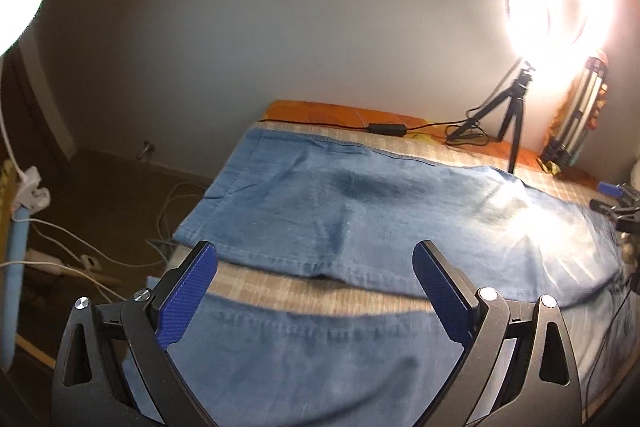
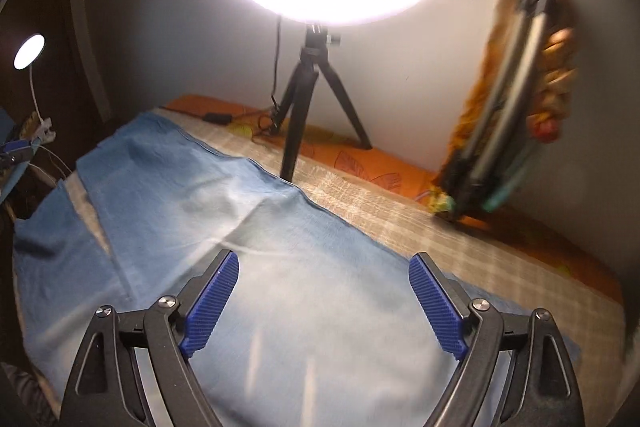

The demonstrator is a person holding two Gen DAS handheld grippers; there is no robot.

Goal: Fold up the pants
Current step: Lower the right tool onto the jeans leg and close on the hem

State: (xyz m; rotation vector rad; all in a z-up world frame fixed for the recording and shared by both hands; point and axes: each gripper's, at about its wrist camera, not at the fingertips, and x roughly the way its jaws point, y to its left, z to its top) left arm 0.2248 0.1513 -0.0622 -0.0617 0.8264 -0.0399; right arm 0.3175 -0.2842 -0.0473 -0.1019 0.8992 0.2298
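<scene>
Blue denim pants (image 1: 340, 211) lie spread flat on a checked cloth (image 1: 304, 283), with both legs apart and a strip of cloth showing between them. My left gripper (image 1: 316, 259) is open and empty, hovering just above the near leg by the gap. In the right wrist view the pants (image 2: 248, 227) run from the far left toward me. My right gripper (image 2: 324, 267) is open and empty above the wide upper part of the pants. The right gripper also shows at the far right edge of the left wrist view (image 1: 616, 211).
A ring light on a black tripod (image 2: 308, 99) stands at the back on an orange sheet (image 2: 360, 159), with a cable and adapter (image 1: 386, 129). A folded stand with colourful fabric (image 2: 516, 107) leans against the wall. A clip lamp (image 1: 20, 7) and floor cables (image 1: 80, 259) are left.
</scene>
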